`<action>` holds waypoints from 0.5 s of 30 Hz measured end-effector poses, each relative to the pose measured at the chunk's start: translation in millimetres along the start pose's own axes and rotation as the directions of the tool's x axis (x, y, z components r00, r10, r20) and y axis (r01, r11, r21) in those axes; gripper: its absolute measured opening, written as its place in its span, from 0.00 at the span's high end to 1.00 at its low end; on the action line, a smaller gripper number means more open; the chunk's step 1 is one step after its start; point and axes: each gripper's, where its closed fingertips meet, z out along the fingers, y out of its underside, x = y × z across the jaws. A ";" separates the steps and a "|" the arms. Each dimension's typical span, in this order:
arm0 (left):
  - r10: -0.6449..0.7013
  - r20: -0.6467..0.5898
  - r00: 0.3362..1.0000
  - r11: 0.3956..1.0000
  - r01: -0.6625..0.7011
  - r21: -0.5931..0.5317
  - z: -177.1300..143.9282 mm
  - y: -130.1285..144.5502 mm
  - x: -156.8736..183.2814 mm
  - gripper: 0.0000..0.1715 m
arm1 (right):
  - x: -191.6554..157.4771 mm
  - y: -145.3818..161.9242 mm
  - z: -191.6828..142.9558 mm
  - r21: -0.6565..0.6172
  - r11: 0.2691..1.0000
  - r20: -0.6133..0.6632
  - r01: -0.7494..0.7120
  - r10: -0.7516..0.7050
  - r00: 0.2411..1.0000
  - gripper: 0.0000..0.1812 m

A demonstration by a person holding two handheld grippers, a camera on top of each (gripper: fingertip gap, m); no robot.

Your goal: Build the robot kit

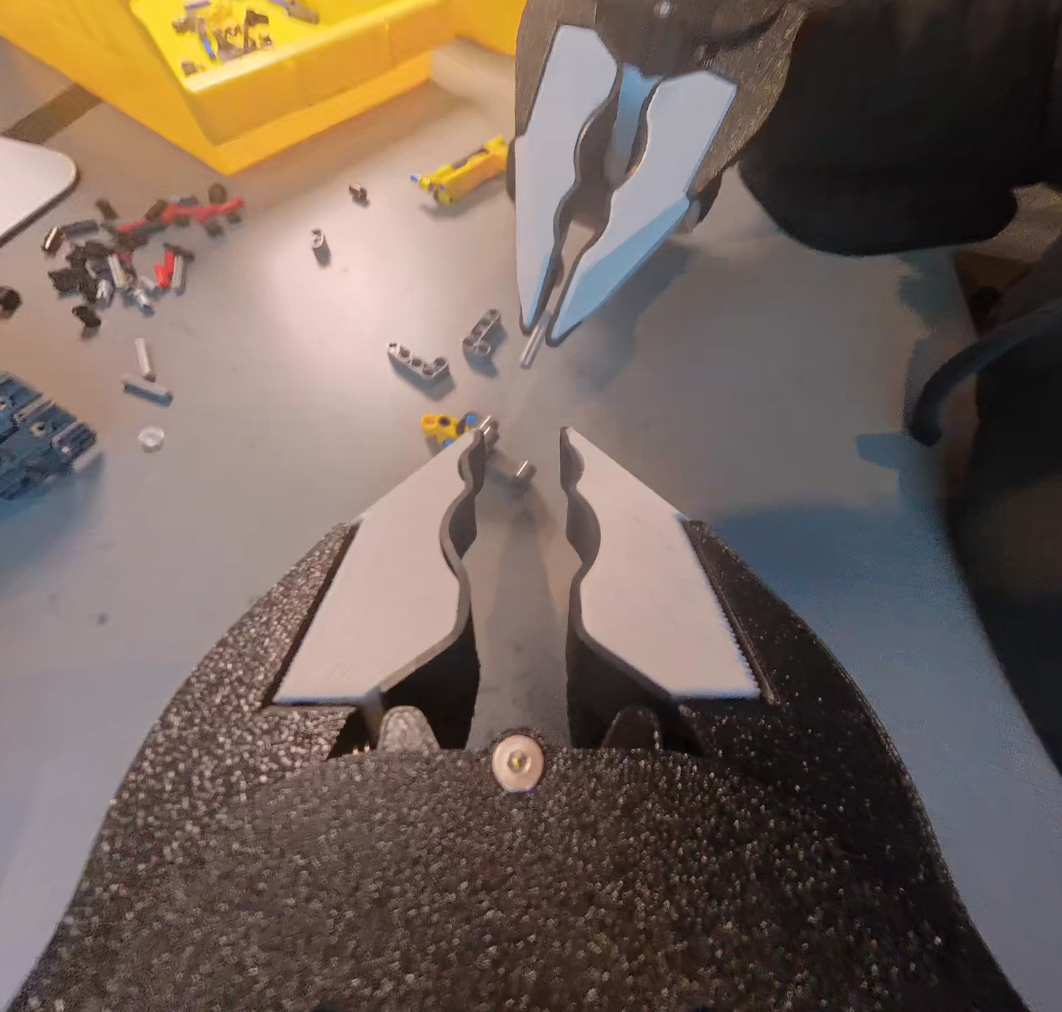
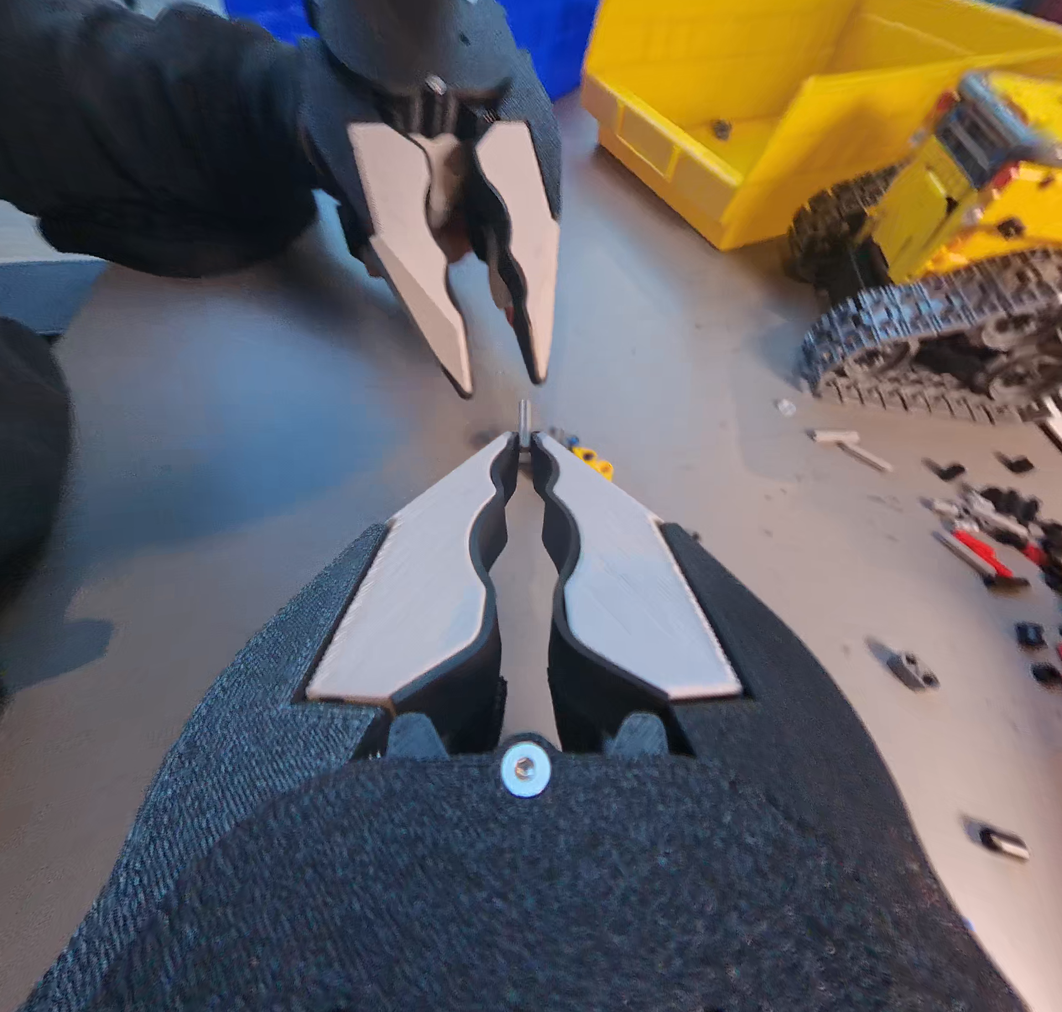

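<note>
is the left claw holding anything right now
No, the left claw is open, its tips apart above small grey parts on the table.

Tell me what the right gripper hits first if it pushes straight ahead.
Probably the left gripper. The right gripper, shut on a thin grey axle, points that axle at the gap between the left's open fingertips; only grey table shows between them. Depth is hard to judge.
</note>
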 end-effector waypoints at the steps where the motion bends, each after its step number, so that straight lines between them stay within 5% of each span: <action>1: 0.003 0.014 1.000 0.999 -0.002 -0.039 -0.7 7.9 -4.5 0.84 | 4.3 5.5 1.1 -0.025 1.000 -0.020 -0.008 0.008 1.000 0.98; 10: 0.179 0.135 0.974 0.963 -0.146 -0.225 16.9 30.6 -11.1 0.88 | 4.8 21.1 7.6 -0.103 0.995 -0.039 0.009 -0.013 0.999 0.98; 15: 0.133 0.111 0.985 0.984 -0.118 -0.133 7.6 16.8 -14.0 0.93 | 4.3 25.3 10.2 -0.124 0.992 -0.043 0.027 -0.032 0.999 0.98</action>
